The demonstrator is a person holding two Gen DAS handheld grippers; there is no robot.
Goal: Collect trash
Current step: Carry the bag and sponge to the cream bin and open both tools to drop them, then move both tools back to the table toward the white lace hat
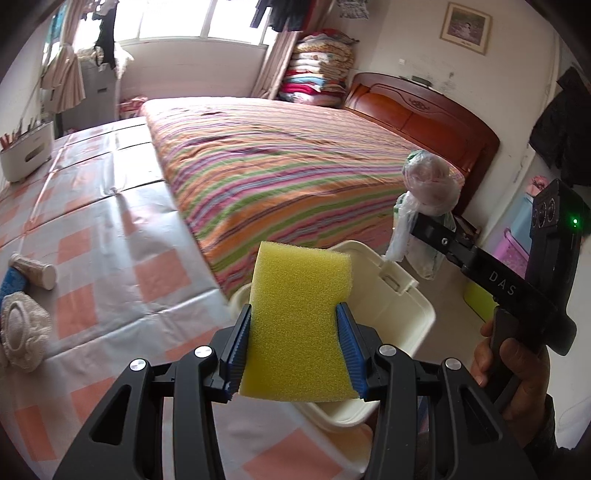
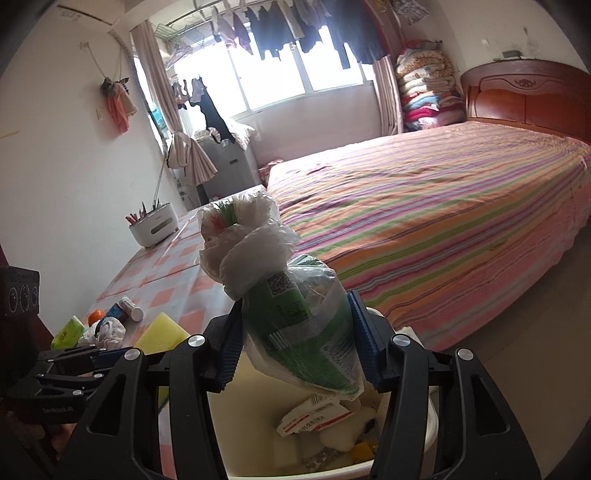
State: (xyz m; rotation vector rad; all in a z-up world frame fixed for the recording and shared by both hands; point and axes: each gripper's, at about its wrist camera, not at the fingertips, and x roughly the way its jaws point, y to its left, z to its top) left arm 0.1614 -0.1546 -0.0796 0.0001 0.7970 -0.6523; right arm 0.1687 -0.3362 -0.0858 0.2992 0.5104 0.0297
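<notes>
My left gripper [image 1: 293, 341] clamps the yellow sponge [image 1: 297, 317] beside the white bin [image 2: 236, 435]. My right gripper [image 2: 295, 341] straddles the knotted trash bag [image 2: 295, 317] above it; the jaws look slack, so I risk it falling outside.

Counted: two grippers, left [image 1: 293, 325] and right [image 2: 293, 339]; one yellow sponge [image 1: 297, 325]; one knotted plastic bag of trash [image 2: 291, 317]; one cream waste bin [image 1: 402, 295] with its lid up, several cartons inside it, number unclear. On the desk [image 1: 110, 229]: one white caddy [image 1: 24, 158] of pens, one small bottle [image 1: 35, 271] lying on its side, one crocheted white piece [image 1: 22, 339], one green tissue pack [image 2: 68, 332], one orange round thing [image 2: 95, 314]. Room: one bed [image 1: 280, 166], one framed picture [image 1: 466, 27], one stack of folded quilts [image 1: 319, 66].
</notes>
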